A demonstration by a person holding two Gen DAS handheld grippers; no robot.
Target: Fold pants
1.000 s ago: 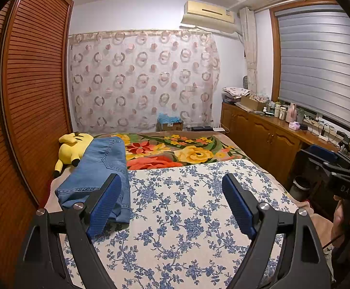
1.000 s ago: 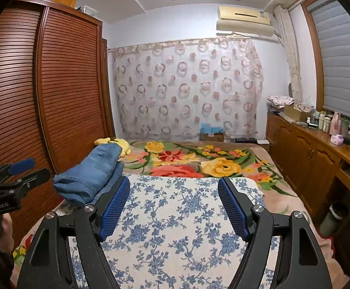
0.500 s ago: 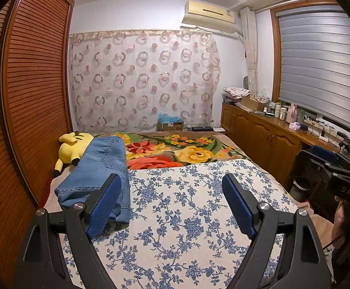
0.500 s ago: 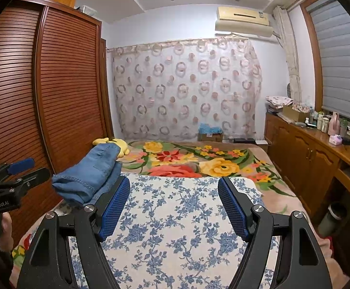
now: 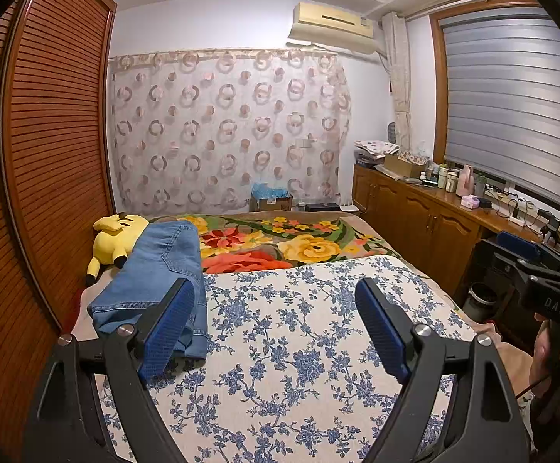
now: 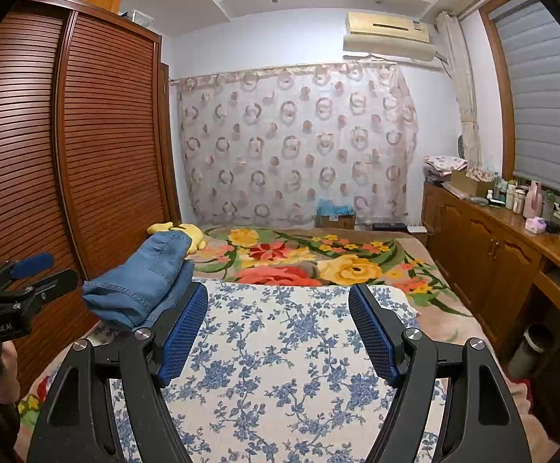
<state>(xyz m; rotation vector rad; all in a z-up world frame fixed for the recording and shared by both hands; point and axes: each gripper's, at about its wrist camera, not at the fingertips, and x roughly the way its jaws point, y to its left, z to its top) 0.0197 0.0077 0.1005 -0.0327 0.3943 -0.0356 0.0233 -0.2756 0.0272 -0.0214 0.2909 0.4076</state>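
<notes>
hidden: jeans (image 5: 152, 270) near corner behind left finger | plush toy (image 5: 116, 237) partly behind jeans

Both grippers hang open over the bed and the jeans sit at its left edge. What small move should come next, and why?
Probably nothing beyond drawing back: the jeans already lie folded in a compact stack beside the yellow plush toy, and the left gripper and right gripper are open and empty over the blue floral cloth.
</notes>
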